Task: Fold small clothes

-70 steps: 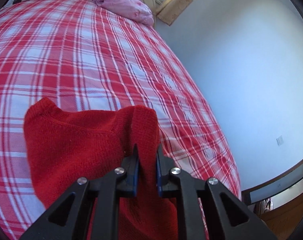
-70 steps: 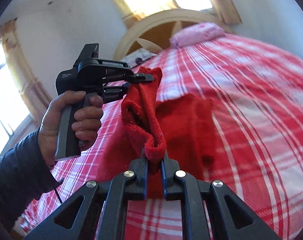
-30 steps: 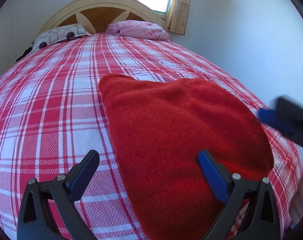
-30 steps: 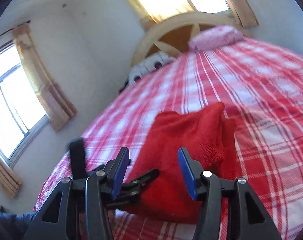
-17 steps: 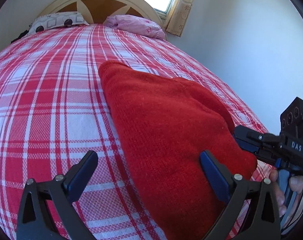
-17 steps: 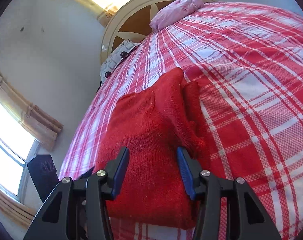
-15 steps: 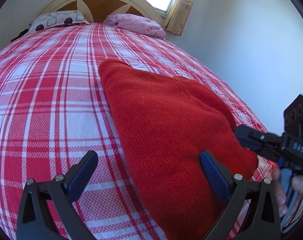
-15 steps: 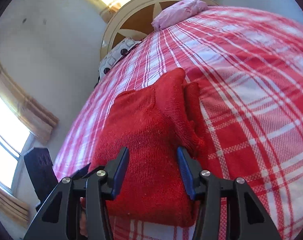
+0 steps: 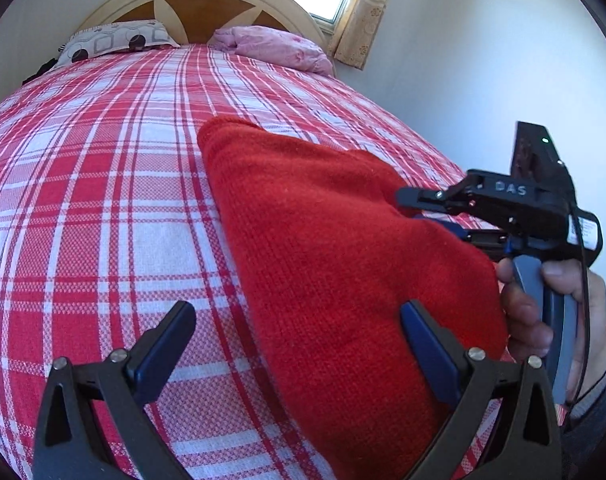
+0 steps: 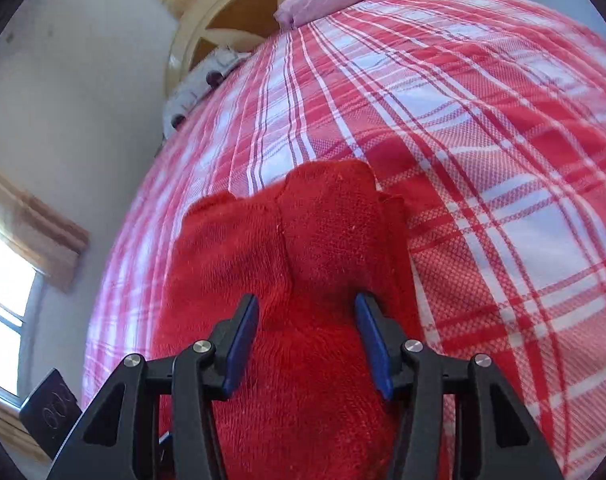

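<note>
A red knitted garment (image 9: pixel 327 240) lies folded on the red and white plaid bed (image 9: pixel 103 184). My left gripper (image 9: pixel 299 338) is wide open at the garment's near left edge, its right finger over the knit. My right gripper (image 10: pixel 305 330) is open low over the same garment (image 10: pixel 303 240), one finger on each side of a raised fold. In the left wrist view the right gripper (image 9: pixel 423 204) comes in from the right, held in a hand, its fingers at the garment's right edge.
A wooden headboard (image 9: pixel 199 4) stands at the far end with a patterned pillow (image 9: pixel 111 42) and a pink pillow (image 9: pixel 275 48). A white wall (image 9: pixel 483 60) runs along the bed's right side. A curtained window (image 10: pixel 7 252) is at the left.
Both grippers let go of the garment, which now lies on the bed. Since then the right gripper has dropped lower and closer over it. The left gripper has barely moved.
</note>
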`<state>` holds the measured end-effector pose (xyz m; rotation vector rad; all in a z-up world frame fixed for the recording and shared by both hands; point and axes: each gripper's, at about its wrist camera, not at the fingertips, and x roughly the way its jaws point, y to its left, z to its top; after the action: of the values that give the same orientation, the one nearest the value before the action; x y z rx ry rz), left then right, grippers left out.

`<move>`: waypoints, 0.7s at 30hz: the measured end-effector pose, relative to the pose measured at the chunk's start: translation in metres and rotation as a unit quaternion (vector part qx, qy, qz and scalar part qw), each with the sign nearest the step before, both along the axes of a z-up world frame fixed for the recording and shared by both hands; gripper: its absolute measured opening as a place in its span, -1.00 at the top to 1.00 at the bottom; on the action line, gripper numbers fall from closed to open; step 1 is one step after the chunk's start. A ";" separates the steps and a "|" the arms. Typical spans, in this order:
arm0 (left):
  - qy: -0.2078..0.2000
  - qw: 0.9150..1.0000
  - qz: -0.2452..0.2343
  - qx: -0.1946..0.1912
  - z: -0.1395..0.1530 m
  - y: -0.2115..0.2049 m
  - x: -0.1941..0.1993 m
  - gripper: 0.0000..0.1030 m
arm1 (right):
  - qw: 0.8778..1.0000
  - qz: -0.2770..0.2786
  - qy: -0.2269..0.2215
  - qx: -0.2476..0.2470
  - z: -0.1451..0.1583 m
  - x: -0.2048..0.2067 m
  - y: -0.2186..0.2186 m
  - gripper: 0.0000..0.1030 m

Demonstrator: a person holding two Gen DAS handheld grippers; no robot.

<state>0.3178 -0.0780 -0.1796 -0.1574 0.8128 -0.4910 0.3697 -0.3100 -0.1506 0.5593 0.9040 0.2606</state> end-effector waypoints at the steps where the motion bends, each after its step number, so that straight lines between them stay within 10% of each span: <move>1: 0.001 1.000 0.000 -0.001 0.000 0.001 0.000 -1.00 | 1.000 0.000 -0.004 -0.001 0.002 -0.003 -0.001 0.00; 12: 0.016 1.000 0.002 -0.016 -0.002 0.004 0.000 -1.00 | 0.993 0.014 -0.048 -0.106 0.038 -0.095 -0.005 0.01; 21: 0.012 1.000 0.003 -0.011 -0.001 0.002 -0.001 -1.00 | 0.995 0.041 -0.017 -0.094 0.013 -0.122 -0.006 0.82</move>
<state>0.3170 -0.0764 -0.1806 -0.1861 0.8306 -0.4925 0.2475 -0.3161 -0.1375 0.3423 0.9097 0.2549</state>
